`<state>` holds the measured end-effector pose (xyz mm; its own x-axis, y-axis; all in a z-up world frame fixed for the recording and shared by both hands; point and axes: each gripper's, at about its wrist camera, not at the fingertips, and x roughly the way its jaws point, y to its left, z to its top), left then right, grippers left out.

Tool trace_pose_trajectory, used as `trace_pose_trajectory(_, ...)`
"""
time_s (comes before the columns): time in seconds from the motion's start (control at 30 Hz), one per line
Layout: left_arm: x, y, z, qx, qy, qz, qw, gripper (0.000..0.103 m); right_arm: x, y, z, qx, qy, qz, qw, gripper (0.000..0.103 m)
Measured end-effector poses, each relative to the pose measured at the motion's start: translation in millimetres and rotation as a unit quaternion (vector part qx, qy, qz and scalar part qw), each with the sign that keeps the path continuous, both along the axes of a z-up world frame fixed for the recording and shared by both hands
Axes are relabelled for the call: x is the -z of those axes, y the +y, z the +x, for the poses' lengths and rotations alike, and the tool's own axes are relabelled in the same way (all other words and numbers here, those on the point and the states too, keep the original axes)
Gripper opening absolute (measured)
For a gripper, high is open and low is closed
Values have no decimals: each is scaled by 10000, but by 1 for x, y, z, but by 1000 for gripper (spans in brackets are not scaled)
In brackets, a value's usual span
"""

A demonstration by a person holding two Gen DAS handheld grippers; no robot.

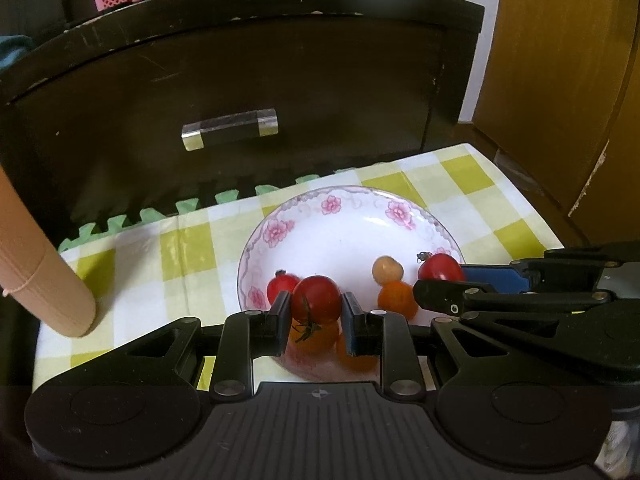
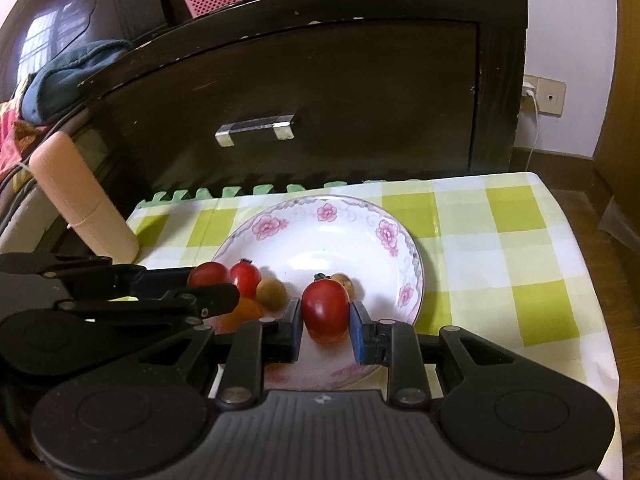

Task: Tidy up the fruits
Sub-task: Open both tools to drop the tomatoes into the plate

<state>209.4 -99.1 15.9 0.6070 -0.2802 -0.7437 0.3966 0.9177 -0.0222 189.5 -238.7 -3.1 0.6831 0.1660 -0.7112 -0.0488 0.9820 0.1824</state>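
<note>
Checked tablecloth point(image 1: 460, 184), floral plate point(image 1: 344, 216), tomatoes, unlabelled

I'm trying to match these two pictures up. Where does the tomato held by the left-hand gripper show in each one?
Left wrist view: the red tomato sits low in the middle, between the left gripper's fingers, over the near rim of the flowered plate.
Right wrist view: the same tomato is at the left, at the tip of the gripper reaching in sideways.
Shared landmark: the drawer handle behind the plate.
</note>
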Motion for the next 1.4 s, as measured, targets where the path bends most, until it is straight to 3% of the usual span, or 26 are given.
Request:
trace_pose_trajectory(0.57,12,-8,44,-145,219,-231,9994,32,10,-11,44,100,61,208,9997,26)
trace_pose_trajectory(0.93,27,-11,54,-85,459,-238,9986,32,24,-16,51,132,290,358,9988,26)
trace_pose_trajectory(1.4,26,-10,53,-127,456,-173,9987,38,25,-16,49,184,310,388,9986,27)
